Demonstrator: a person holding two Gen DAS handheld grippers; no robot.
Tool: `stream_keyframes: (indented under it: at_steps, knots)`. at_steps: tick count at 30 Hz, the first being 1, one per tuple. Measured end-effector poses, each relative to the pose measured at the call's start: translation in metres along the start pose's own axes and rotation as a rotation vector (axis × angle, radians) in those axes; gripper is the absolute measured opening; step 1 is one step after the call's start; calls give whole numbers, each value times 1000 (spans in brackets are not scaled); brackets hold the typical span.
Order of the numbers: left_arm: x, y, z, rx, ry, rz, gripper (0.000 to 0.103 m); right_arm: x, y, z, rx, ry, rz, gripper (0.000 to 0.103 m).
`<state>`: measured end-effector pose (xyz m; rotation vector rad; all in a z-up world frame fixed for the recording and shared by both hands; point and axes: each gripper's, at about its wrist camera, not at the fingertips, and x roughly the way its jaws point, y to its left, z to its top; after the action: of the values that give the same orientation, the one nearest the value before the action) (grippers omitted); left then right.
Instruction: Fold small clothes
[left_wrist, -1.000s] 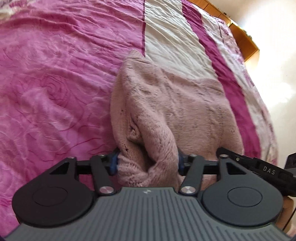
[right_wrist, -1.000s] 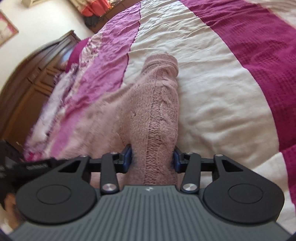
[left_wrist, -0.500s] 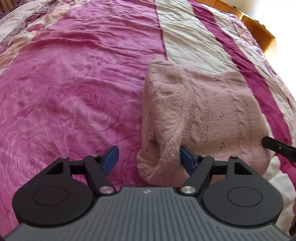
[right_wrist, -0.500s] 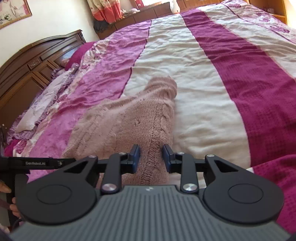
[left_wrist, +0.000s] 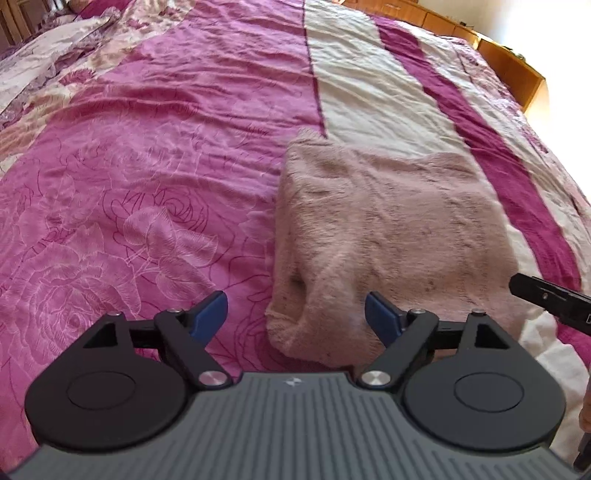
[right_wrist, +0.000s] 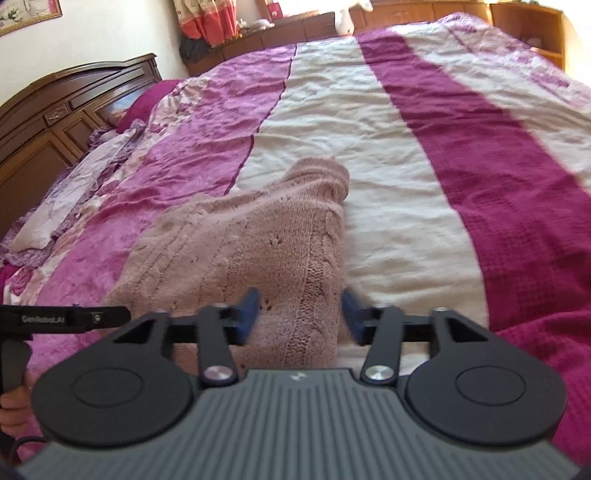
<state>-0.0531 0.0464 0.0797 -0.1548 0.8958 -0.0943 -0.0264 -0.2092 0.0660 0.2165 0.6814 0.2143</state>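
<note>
A pale pink knitted sweater (left_wrist: 388, 229) lies folded into a rough rectangle on the bed, across the seam between the pink and the cream stripes. My left gripper (left_wrist: 295, 314) is open just above its near left corner, blue fingers (left_wrist: 208, 314) spread wide and holding nothing. From the other side the same sweater (right_wrist: 258, 251) shows with a rolled end pointing away. My right gripper (right_wrist: 299, 314) is open over its near right edge, the knit lying loose between the jaws. Each gripper's black tip shows at the edge of the other's view.
The bedspread (left_wrist: 147, 166) has pink floral, cream and magenta stripes and stretches wide on all sides. A dark wooden headboard (right_wrist: 55, 122) stands at the left, with crumpled pale cloth (right_wrist: 74, 192) beside it. Wooden cabinets (left_wrist: 517, 66) line the far side of the bed.
Both grippers held the sweater's near edge one second ago. The left let go first, then the right opened, and both have drawn back and up. The sweater now lies flat.
</note>
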Motion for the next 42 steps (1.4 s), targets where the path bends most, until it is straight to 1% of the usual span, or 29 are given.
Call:
stream_keyframes:
  at_steps: [2, 4, 5, 8, 9, 10, 11, 12, 15, 19, 25, 42]
  knots:
    - [-9, -6, -3, 13, -18, 7, 96, -9, 6, -2, -26, -9, 12, 62]
    - [-17, -12, -7, 26, -36, 18, 101, -17, 11, -5, -42, -7, 27, 62]
    - [-19, -14, -9, 29, -31, 18, 103, -20, 13, -7, -48, -4, 29, 62]
    - [-24, -16, -19, 3, 0, -6, 103, -28, 17, -17, -64, 15, 14, 63]
    - [-25, -17, -23, -4, 8, -9, 103, -30, 18, -21, -72, 19, 8, 66]
    - [-26, -19, -29, -4, 13, -7, 103, -32, 19, -27, -81, 19, -2, 76]
    - [-25, -21, -33, 1, 16, -4, 103, -34, 19, -32, -89, 15, -13, 80]
    - [-25, -22, -38, 13, 19, 0, 103, -35, 20, -38, -101, 8, -25, 82]
    - [-20, -29, -51, 40, 34, 25, 103, -34, 21, -53, -137, 20, -56, 82]
    - [-10, -37, -62, 64, 55, 60, 103, -28, 19, -67, -107, 32, -70, 82]
    - [6, -39, -77, 74, 93, 98, 103, -19, 18, -83, -114, 43, -100, 82]
    - [17, -43, -83, 88, 101, 125, 103, -9, 15, -88, -98, 62, -106, 84]
